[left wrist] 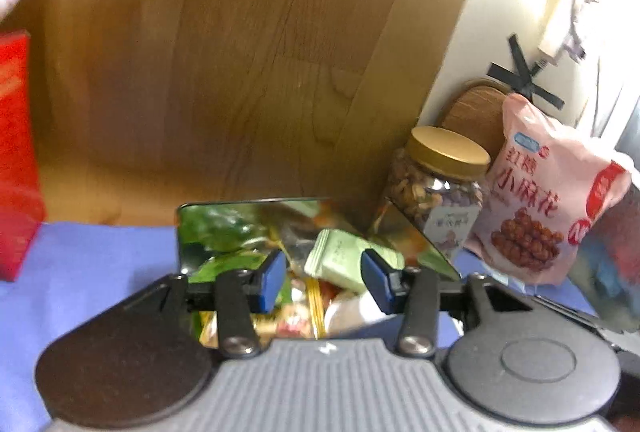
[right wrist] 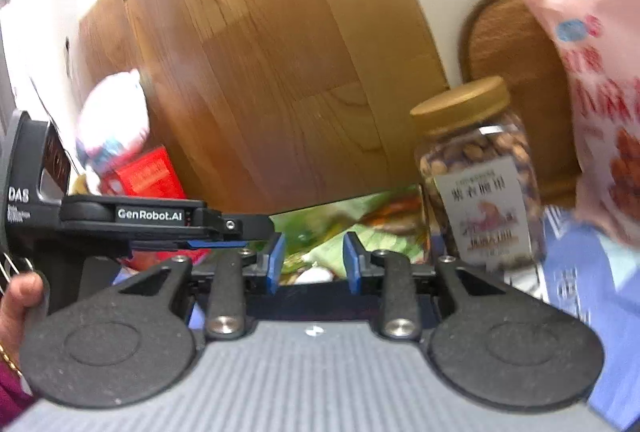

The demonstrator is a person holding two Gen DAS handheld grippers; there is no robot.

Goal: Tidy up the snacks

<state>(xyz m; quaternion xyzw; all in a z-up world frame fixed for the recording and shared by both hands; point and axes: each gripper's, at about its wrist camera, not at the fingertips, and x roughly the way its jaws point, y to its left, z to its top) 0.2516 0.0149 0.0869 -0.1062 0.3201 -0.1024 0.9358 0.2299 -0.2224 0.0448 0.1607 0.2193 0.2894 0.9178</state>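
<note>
- At the bottom centre of the left wrist view, the left gripper (left wrist: 324, 278) hangs over one open metal tin (left wrist: 224, 228), its two blue pads partly spread with nothing pinched between them.
- Inside the tin lie several small wrapped snacks; one pale green packet (left wrist: 340, 262) sits just between and beyond the pads, without clear contact.
- Right of the tin stands one clear jar of nuts (left wrist: 436, 191) with one gold lid (left wrist: 450, 149), upright, just beside the tin's right corner.
- Further right, one pink snack bag (left wrist: 540, 199) leans upright, next to the jar and partly in front of one small round-topped wooden board (left wrist: 476, 115).
- One red box (left wrist: 16, 151) stands at the left edge of that frame on the blue cloth (left wrist: 100, 264).
- One large wooden board (left wrist: 240, 51) fills the background in both views.
- Low in the centre of the right wrist view, the right gripper (right wrist: 314, 262) also has its pads partly spread and empty, aimed at the tin.
- At the left of that view, the left gripper appears side-on, with one hand (right wrist: 18, 296) at the lower left edge.
- One white-wrapped item, too blurred to identify, sits above the red box there.
</note>
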